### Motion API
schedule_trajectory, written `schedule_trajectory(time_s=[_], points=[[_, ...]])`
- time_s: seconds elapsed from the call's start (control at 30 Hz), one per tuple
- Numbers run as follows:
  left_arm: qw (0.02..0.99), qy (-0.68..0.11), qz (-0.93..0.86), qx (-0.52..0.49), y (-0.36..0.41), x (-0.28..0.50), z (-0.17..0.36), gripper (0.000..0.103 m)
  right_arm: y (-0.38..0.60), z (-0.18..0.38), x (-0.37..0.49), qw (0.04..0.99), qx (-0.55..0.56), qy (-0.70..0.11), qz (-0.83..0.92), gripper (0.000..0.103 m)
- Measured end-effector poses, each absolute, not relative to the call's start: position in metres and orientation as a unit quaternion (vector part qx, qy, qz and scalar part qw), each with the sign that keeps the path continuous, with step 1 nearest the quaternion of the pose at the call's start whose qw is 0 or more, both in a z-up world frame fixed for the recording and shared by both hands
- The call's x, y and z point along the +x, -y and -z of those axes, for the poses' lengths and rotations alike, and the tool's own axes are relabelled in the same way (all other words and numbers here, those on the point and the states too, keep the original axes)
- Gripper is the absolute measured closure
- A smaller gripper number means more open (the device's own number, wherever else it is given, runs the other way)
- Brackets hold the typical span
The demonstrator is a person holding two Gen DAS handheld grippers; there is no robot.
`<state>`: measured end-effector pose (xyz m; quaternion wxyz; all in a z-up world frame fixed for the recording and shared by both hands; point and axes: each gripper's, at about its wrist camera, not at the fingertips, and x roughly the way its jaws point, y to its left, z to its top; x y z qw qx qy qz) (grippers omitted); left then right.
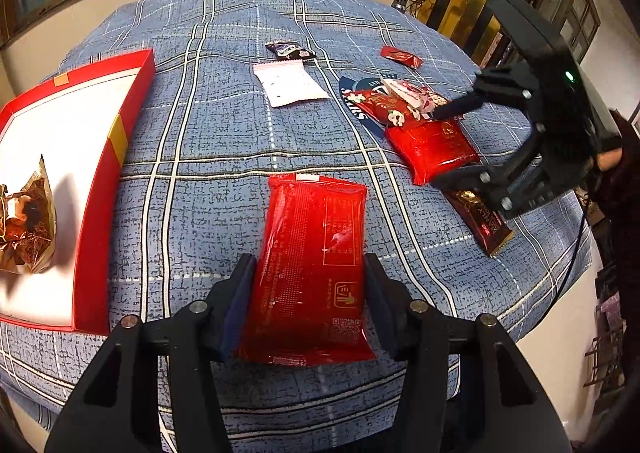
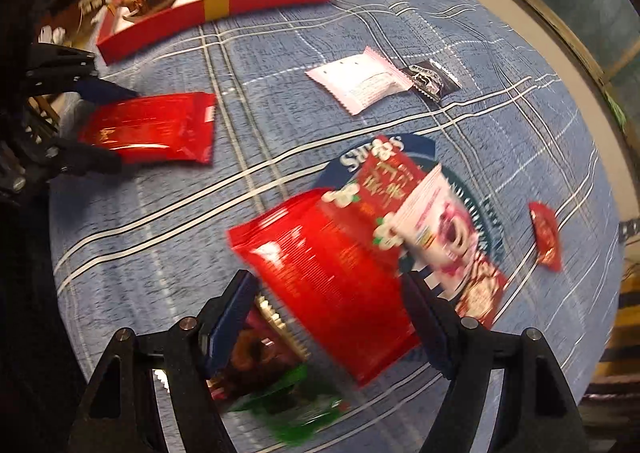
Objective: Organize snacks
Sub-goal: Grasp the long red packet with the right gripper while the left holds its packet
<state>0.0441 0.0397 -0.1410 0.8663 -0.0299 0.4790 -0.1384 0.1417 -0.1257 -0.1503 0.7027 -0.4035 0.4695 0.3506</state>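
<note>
A red snack packet (image 1: 312,269) lies on the blue plaid cloth between the jaws of my left gripper (image 1: 310,301); the pads sit close beside its edges, spread wide. It also shows in the right wrist view (image 2: 152,127). My right gripper (image 2: 328,325) is open around a second red packet (image 2: 332,281) in a pile of snacks; in the left wrist view this gripper (image 1: 452,141) straddles that packet (image 1: 434,149). A red tray (image 1: 100,173) with a white floor holds a gold-brown packet (image 1: 26,221) at the left.
Loose on the cloth: a white packet (image 1: 292,85), a small black packet (image 1: 290,50), a small red packet (image 1: 401,56), a dark brown bar (image 1: 480,219), a pink-and-white packet (image 2: 444,229) and a green-edged packet (image 2: 280,385). The table edge runs at right.
</note>
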Motion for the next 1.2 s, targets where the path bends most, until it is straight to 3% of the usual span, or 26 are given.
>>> schedule_trajectory(time_s=[0.13, 0.27, 0.47, 0.63, 0.73, 0.93, 1.1, 1.2], points=[[0.865, -0.480, 0.138, -0.035, -0.043, 0.043, 0.141, 0.051, 0.121, 0.157, 0.162, 0.687, -0.402, -0.498, -0.344, 0.006], [0.865, -0.480, 0.138, -0.041, -0.047, 0.043, 0.141, 0.051, 0.134, 0.165, 0.193, 0.685, -0.308, -0.568, -0.336, 0.003], [0.865, -0.480, 0.138, -0.046, -0.051, 0.045, 0.142, 0.051, 0.149, 0.159, 0.179, 0.733, -0.257, -0.557, -0.293, 0.013], [0.866, -0.478, 0.140, -0.046, -0.052, 0.044, 0.144, 0.051, 0.163, 0.152, 0.143, 0.764, -0.218, -0.546, -0.267, 0.039], [0.866, -0.477, 0.142, -0.042, -0.052, 0.043, 0.144, 0.051, 0.166, 0.152, 0.124, 0.774, -0.195, -0.543, -0.260, 0.045], [0.865, -0.477, 0.149, -0.043, -0.051, 0.041, 0.144, 0.052, 0.161, 0.149, 0.115, 0.786, -0.178, -0.540, -0.243, 0.045], [0.865, -0.478, 0.148, -0.041, -0.050, 0.039, 0.143, 0.052, 0.144, 0.153, 0.122, 0.780, -0.198, -0.539, -0.249, 0.038], [0.863, -0.480, 0.149, -0.043, -0.051, 0.041, 0.144, 0.052, 0.143, 0.152, 0.119, 0.785, -0.198, -0.536, -0.238, 0.042]])
